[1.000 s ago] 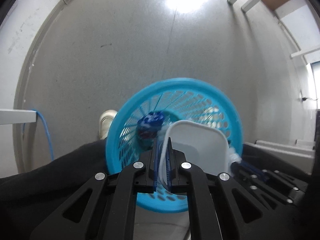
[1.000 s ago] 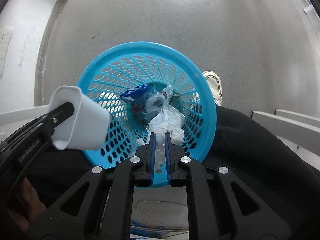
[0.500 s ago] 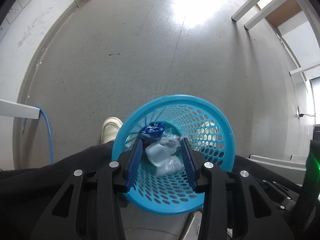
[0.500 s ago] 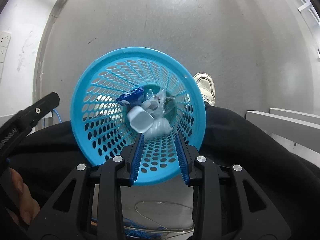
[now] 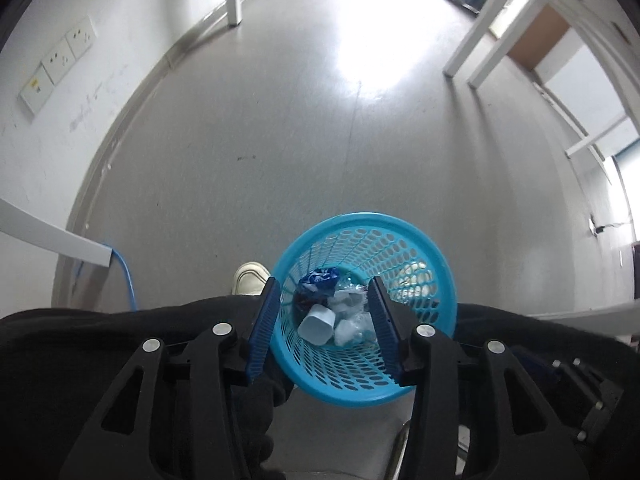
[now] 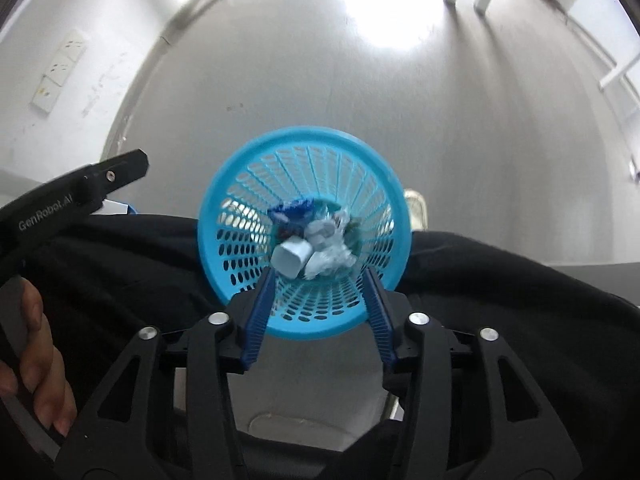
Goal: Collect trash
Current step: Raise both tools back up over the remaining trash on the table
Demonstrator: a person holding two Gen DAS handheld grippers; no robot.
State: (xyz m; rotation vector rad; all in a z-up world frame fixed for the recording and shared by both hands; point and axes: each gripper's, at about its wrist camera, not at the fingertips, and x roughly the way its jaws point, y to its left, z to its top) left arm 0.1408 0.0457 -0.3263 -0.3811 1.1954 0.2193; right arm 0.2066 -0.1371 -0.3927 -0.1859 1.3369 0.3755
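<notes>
A blue perforated basket (image 5: 420, 240) stands on the grey floor between the person's legs; it also shows in the right wrist view (image 6: 248, 168). Inside lie a white plastic cup (image 5: 317, 324) on its side, crumpled clear plastic (image 5: 352, 326) and a blue wrapper (image 5: 318, 278). The cup (image 6: 291, 258), the plastic (image 6: 328, 256) and the wrapper (image 6: 290, 212) show in the right wrist view too. My left gripper (image 5: 325, 334) is open and empty above the basket. My right gripper (image 6: 320, 314) is open and empty above the basket's near rim.
Black trouser legs (image 5: 120, 332) flank the basket, with a white shoe (image 5: 250, 282) beside it. A blue cable (image 5: 124, 276) runs down at the left wall. White table legs (image 5: 476, 44) stand at the far right. Wall sockets (image 5: 60, 60) are on the left wall.
My left gripper opened and let the white cup drop into the basket. My right gripper opened and released the clear plastic. Both grippers rose away from the basket.
</notes>
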